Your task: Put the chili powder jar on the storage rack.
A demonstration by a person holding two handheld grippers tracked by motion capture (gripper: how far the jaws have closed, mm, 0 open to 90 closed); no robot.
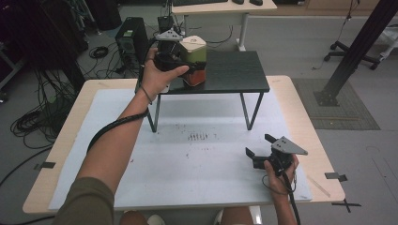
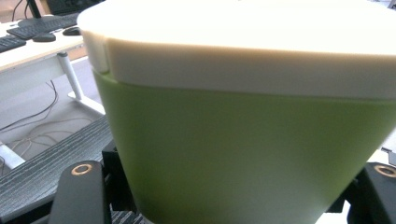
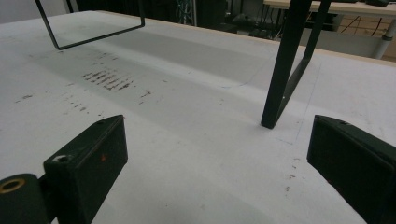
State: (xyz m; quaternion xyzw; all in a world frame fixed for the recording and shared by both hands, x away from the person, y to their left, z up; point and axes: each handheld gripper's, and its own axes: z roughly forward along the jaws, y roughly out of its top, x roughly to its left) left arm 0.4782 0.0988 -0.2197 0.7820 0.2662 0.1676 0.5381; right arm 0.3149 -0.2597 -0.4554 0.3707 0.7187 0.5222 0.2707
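Note:
A green container (image 1: 196,56) with a cream lid (image 1: 193,43) stands on an orange-red object (image 1: 197,78) at the left end of a small black stand (image 1: 234,70). My left gripper (image 1: 187,63) is shut on the green container from its left side. In the left gripper view the green container (image 2: 243,149) and its lid (image 2: 243,60) sit between the two black jaws of the left gripper (image 2: 229,196). My right gripper (image 1: 259,145) rests open near the table's front right; the right gripper (image 3: 219,154) has nothing but white sheet between its jaws.
The black stand sits at the back of a white sheet (image 1: 202,159) on the wooden table; one stand leg (image 3: 282,70) rises ahead of the right gripper. Beyond the table are a computer tower (image 1: 130,40), floor cables, a desk (image 1: 220,7) and a slanted black post (image 1: 361,42).

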